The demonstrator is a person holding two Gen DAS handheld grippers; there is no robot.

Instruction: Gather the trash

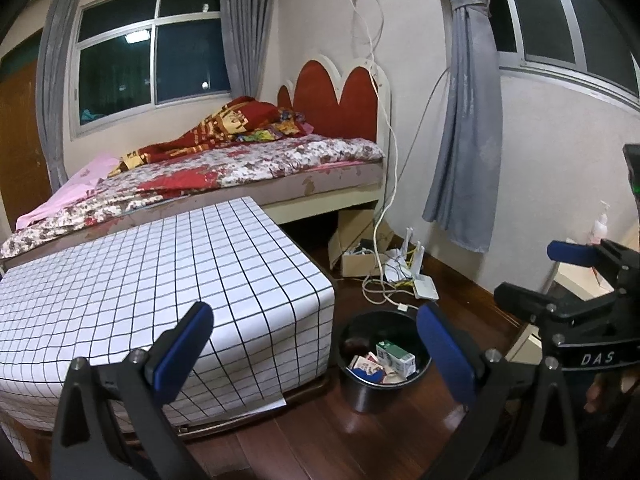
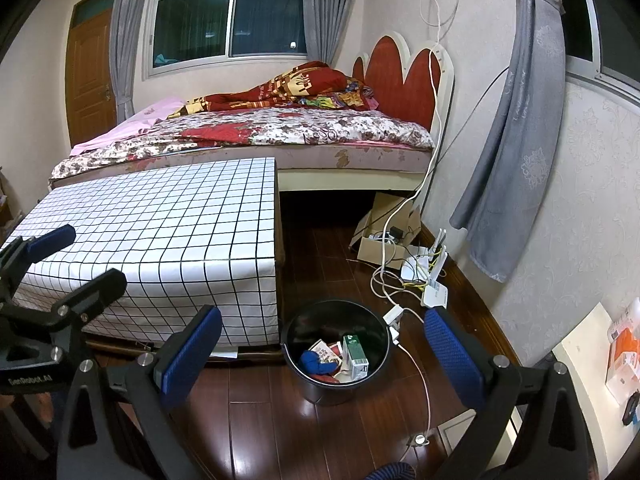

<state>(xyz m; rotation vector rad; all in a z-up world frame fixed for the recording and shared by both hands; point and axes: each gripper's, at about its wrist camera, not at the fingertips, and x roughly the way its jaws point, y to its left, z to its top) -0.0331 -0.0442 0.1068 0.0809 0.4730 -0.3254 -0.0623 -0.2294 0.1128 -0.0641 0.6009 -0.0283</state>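
A black trash bin (image 1: 360,390) (image 2: 304,384) stands on the wooden floor beside the table. Inside it lie a green and white carton (image 1: 396,356) (image 2: 356,354), a blue crumpled item (image 2: 316,362) and printed wrappers (image 1: 366,368). My left gripper (image 1: 316,344) is open and empty, held above and in front of the bin. My right gripper (image 2: 324,350) is open and empty, also above the bin. The right gripper also shows at the right edge of the left wrist view (image 1: 540,276). The left gripper also shows at the left edge of the right wrist view (image 2: 86,258).
A low table with a white grid cloth (image 1: 140,280) (image 2: 160,220) stands left of the bin. A bed (image 1: 240,168) (image 2: 260,132) is behind it. Cables, a power strip (image 2: 392,316), a router (image 1: 426,288) and a cardboard box (image 2: 380,248) lie on the floor near the wall. A white cabinet (image 2: 584,364) is at right.
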